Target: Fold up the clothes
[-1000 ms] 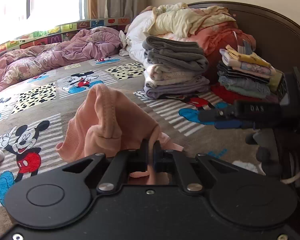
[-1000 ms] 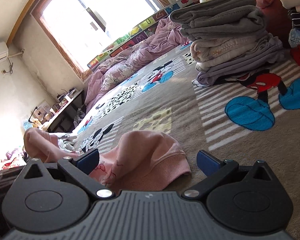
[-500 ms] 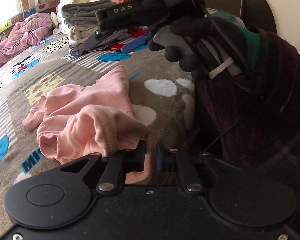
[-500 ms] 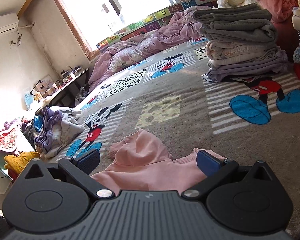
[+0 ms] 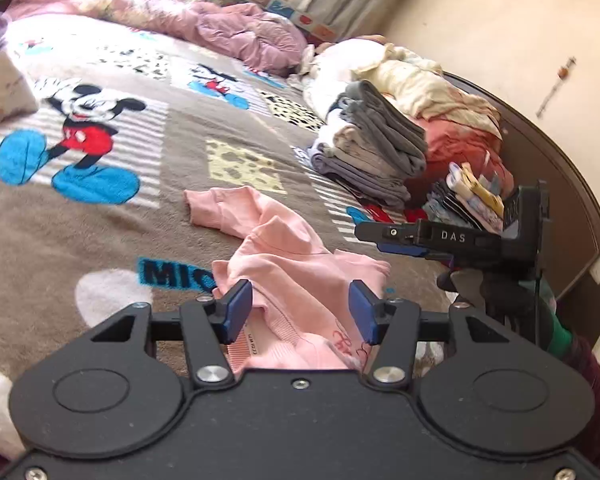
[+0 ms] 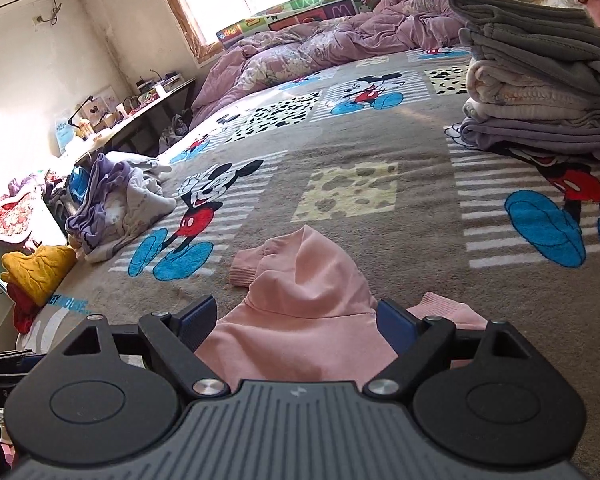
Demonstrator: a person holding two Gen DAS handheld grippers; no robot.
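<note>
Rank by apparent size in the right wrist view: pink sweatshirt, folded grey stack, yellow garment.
1. Pink sweatshirt, though it lies nearest the camera, so unsure against the stack.
2. Folded grey stack.
3. Yellow garment, plainly smallest.

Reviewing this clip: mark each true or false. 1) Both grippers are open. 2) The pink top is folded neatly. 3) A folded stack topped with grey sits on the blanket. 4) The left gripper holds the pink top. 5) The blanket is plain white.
1) True: the left gripper and right gripper both stand open.
2) False: the pink top lies crumpled.
3) True: the folded stack rests on the blanket.
4) False: its jaws are apart, gripping nothing.
5) False: it is brown with cartoon mice.
</note>
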